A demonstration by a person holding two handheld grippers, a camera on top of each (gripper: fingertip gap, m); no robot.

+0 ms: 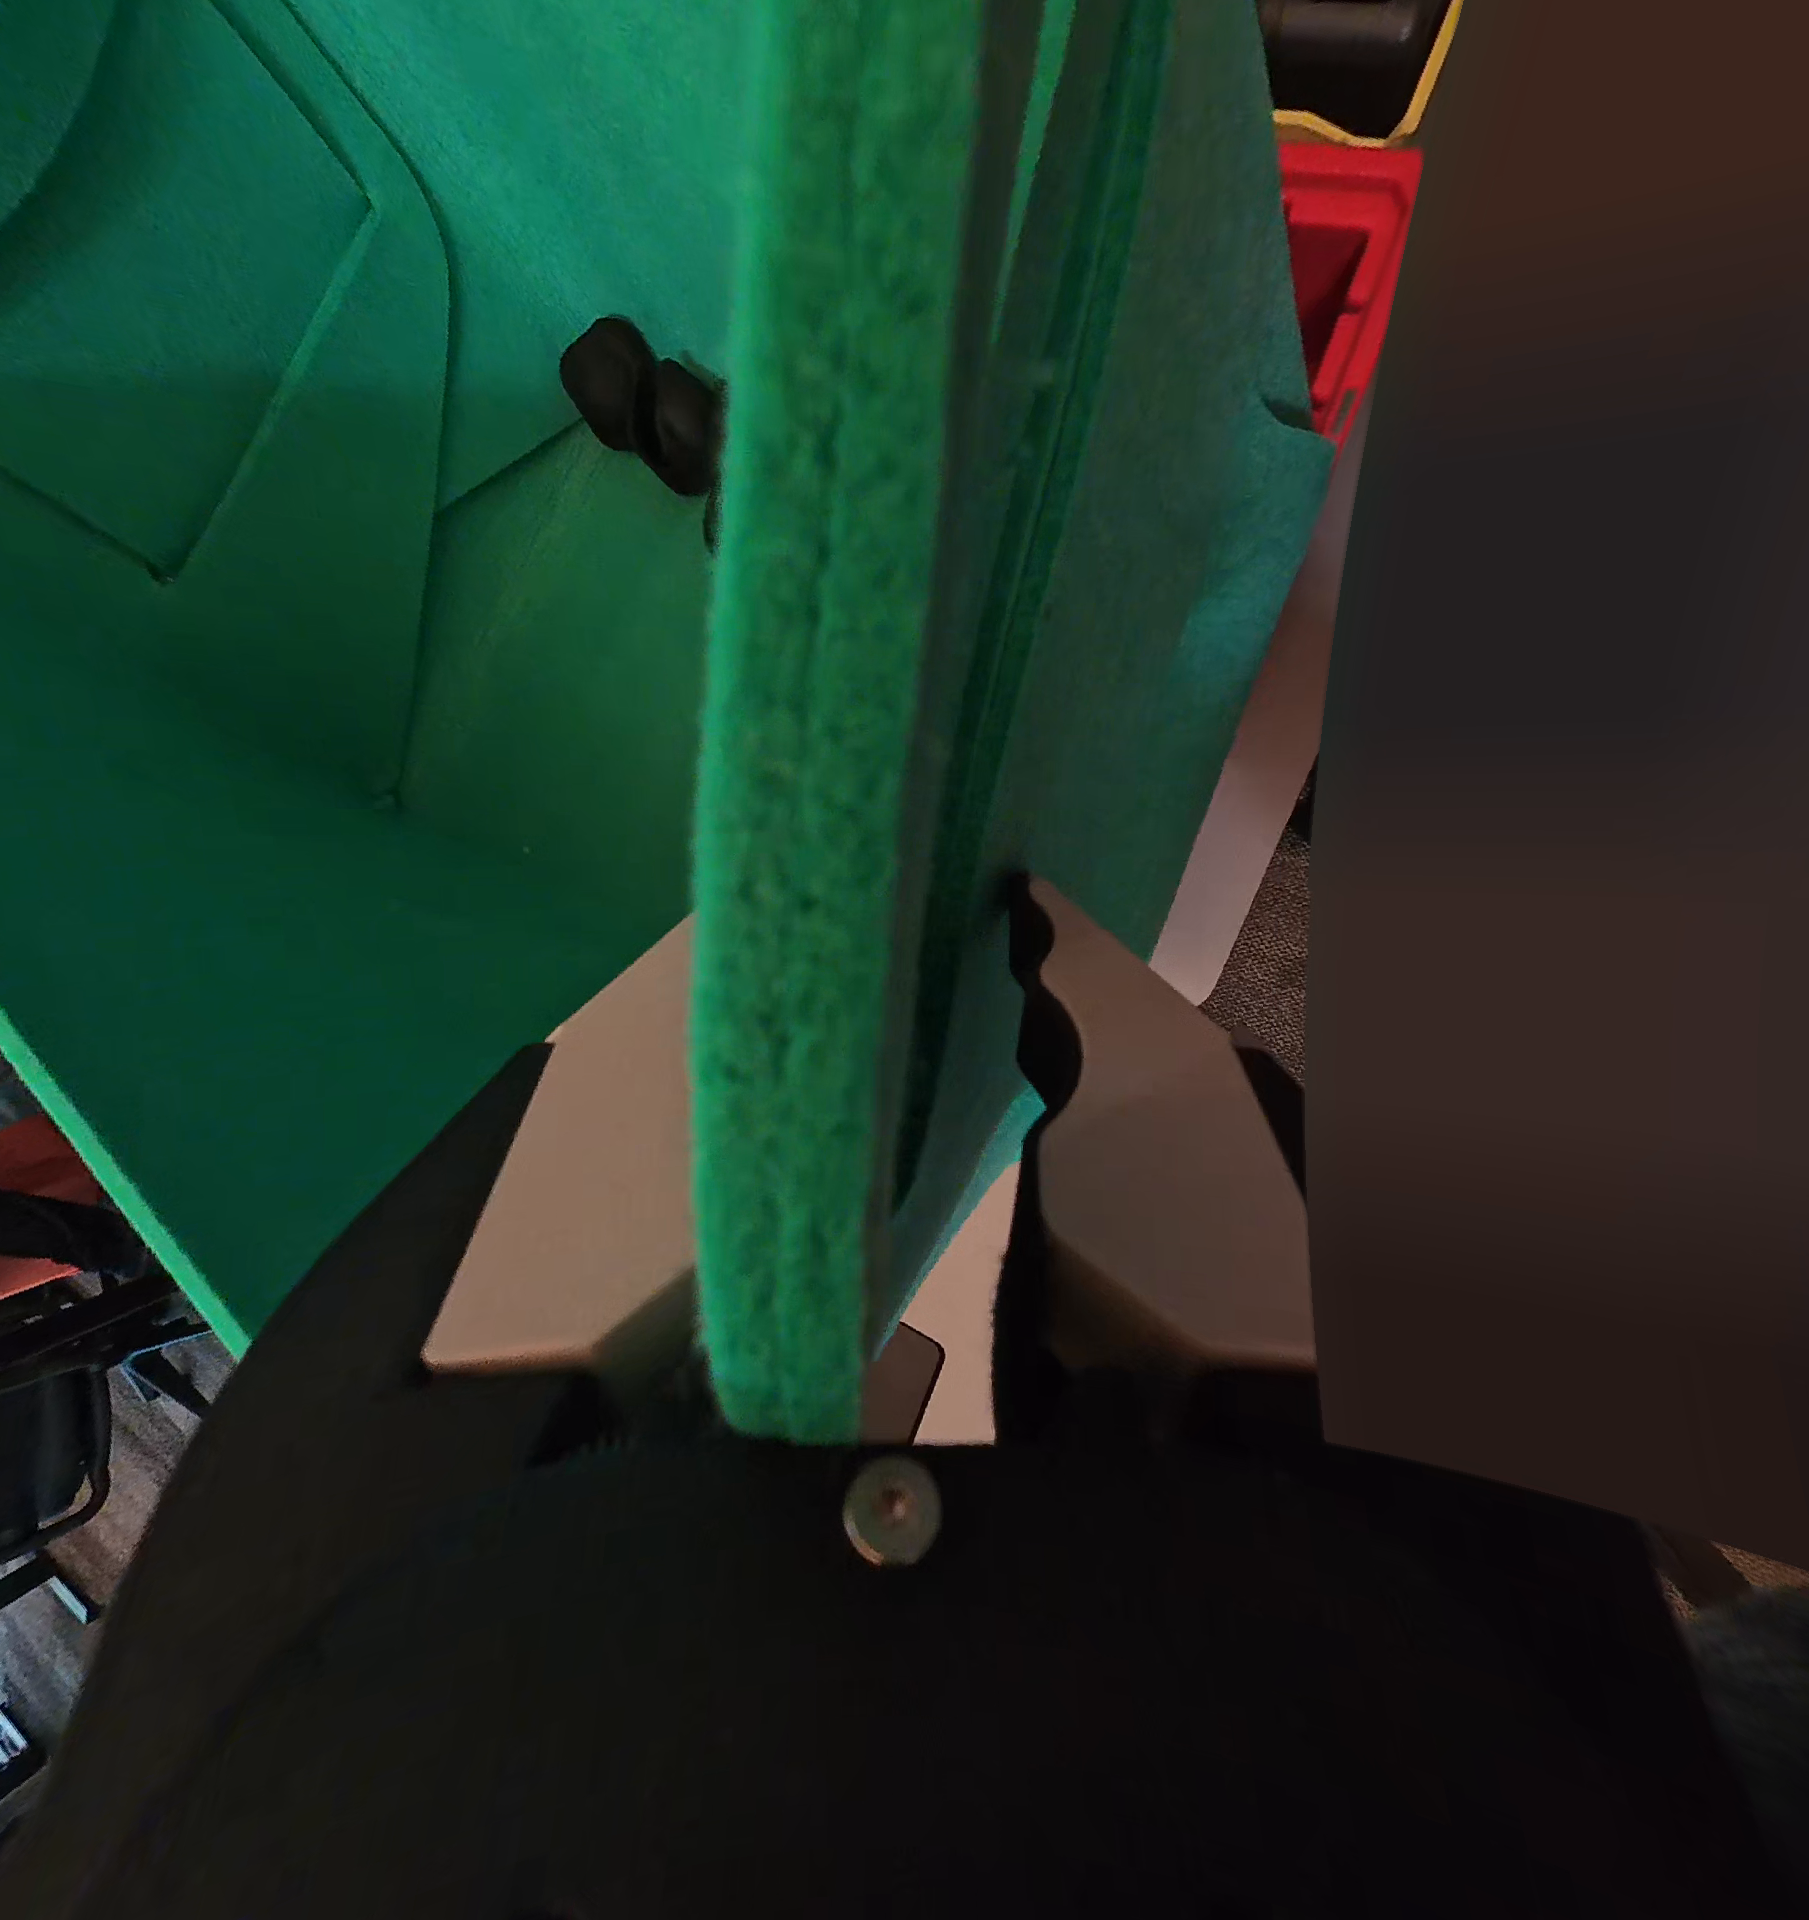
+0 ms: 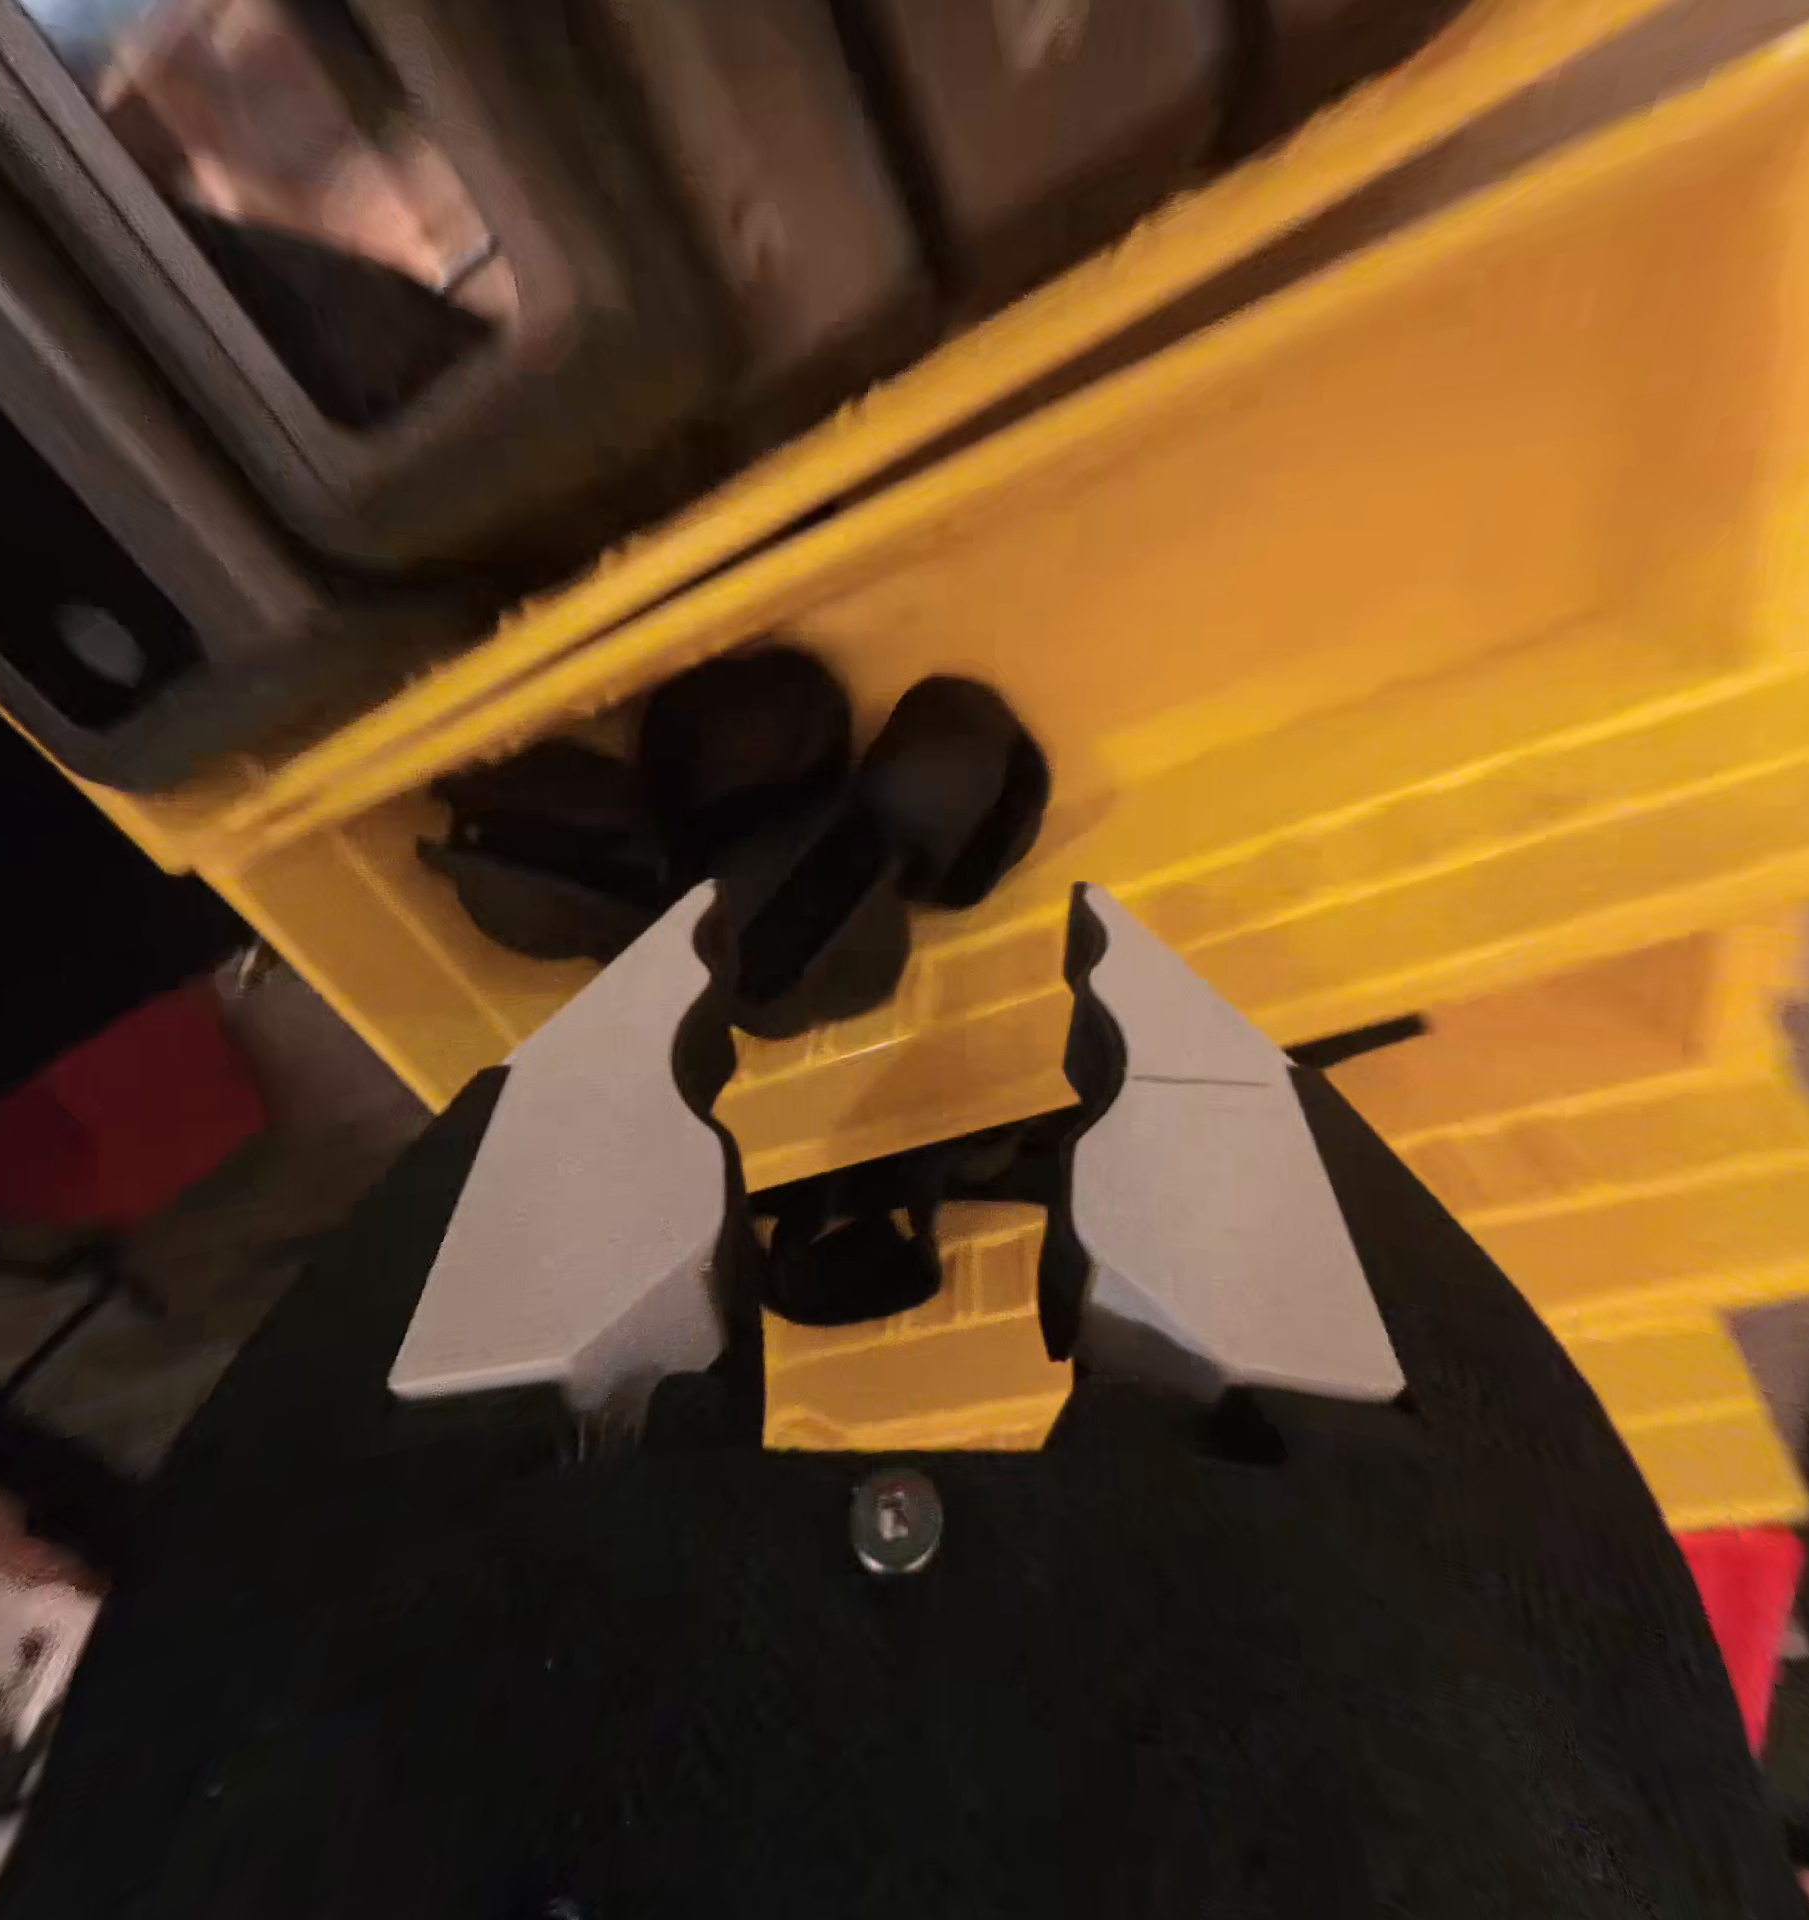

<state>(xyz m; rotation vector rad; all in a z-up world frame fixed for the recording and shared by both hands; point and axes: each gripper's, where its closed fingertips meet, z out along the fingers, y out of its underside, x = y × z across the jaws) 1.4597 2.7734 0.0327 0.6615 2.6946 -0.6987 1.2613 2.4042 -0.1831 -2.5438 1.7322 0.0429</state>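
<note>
In the left wrist view my left gripper (image 1: pixel 858 914) is closed around the thick fuzzy edge of a green felt piece (image 1: pixel 817 727), which runs up between the two grey fingers (image 1: pixel 1118 1049). A second felt layer lies against the right finger. A broad green felt panel (image 1: pixel 256 623) behind carries a black knob (image 1: pixel 640 400). In the right wrist view my right gripper (image 2: pixel 895 904) is open and empty, above a yellow plastic bin (image 2: pixel 1399 623). Several black rounded parts (image 2: pixel 838 790) lie in the bin just beyond the fingertips. Another black part (image 2: pixel 848 1262) shows low between the fingers.
A dark flat panel (image 1: pixel 1606 727) fills the right side of the left wrist view, with a red bin (image 1: pixel 1347 270) behind the felt. A dark grey crate (image 2: pixel 360 312) borders the yellow bin at upper left. Something red (image 2: pixel 100 1101) lies at the left. The right wrist view is blurred.
</note>
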